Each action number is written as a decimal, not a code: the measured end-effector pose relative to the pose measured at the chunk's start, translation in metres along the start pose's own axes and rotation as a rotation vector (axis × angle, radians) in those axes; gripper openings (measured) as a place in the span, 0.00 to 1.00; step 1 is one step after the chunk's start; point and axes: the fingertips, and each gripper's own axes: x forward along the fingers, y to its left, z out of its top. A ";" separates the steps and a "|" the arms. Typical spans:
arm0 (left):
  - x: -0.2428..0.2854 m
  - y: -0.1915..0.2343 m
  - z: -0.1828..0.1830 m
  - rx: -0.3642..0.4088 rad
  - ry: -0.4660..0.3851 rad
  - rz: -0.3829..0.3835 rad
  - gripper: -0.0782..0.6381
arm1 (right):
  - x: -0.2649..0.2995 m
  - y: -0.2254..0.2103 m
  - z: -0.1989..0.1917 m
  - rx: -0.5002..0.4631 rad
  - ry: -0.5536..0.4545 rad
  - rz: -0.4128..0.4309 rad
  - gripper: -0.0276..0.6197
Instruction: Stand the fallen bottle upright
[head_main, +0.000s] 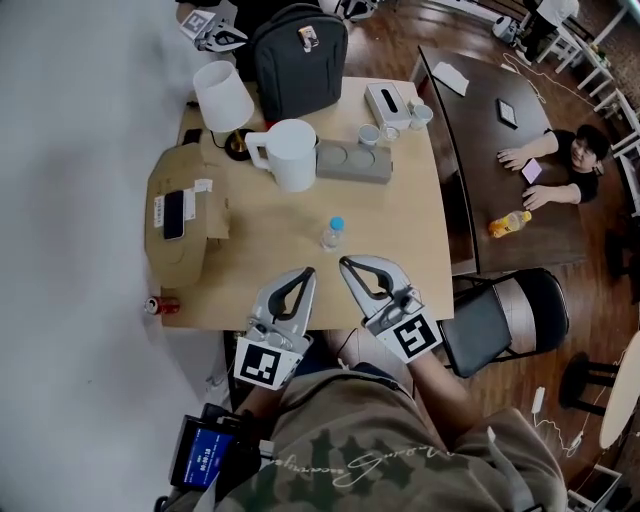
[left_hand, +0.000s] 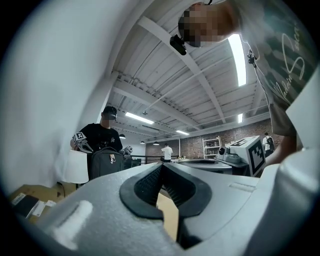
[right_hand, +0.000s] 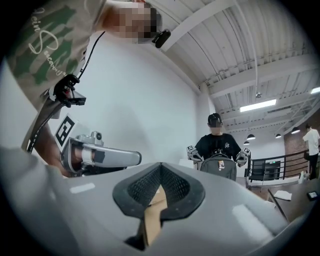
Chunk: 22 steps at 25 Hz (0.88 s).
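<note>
Left gripper (head_main: 307, 271): jaws fully closed, tips meeting, nothing clamped. The left gripper view (left_hand: 162, 165) confirms it: black ribbed pads (left_hand: 145, 185) come together at the tip, and only tabletop shows through the gap behind them.

Right gripper (head_main: 346, 263): same state, jaws together and empty. In the right gripper view (right_hand: 160, 165) the pads (right_hand: 174, 185) converge to a point with bare wood visible below.

Both grippers sit side by side over the near edge of the light wooden table (head_main: 410, 250), pointing level across it, tips near each other but not touching.

The small clear plastic bottle with a blue cap (head_main: 331, 234) stands upright on the table, cap up. It is just beyond the two tips and roughly between their lines, a bit closer to the right gripper. It is apart from both, no contact.

Farther back on the table:
- white jug with a handle (head_main: 288, 153)
- grey rectangular tray (head_main: 352, 161) beside the jug
- white lampshade (head_main: 222, 95)
- dark backpack (head_main: 298, 58)
- tan paper bag (head_main: 178, 235), on the left side
</note>
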 end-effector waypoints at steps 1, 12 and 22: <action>-0.003 -0.008 0.002 0.007 -0.006 0.003 0.11 | -0.008 0.002 0.001 0.001 -0.006 0.001 0.05; -0.057 -0.116 0.017 0.052 -0.070 0.056 0.11 | -0.098 0.046 0.028 0.001 -0.087 0.033 0.05; -0.107 -0.196 0.019 0.103 -0.057 0.085 0.11 | -0.176 0.095 0.032 0.014 -0.092 0.024 0.05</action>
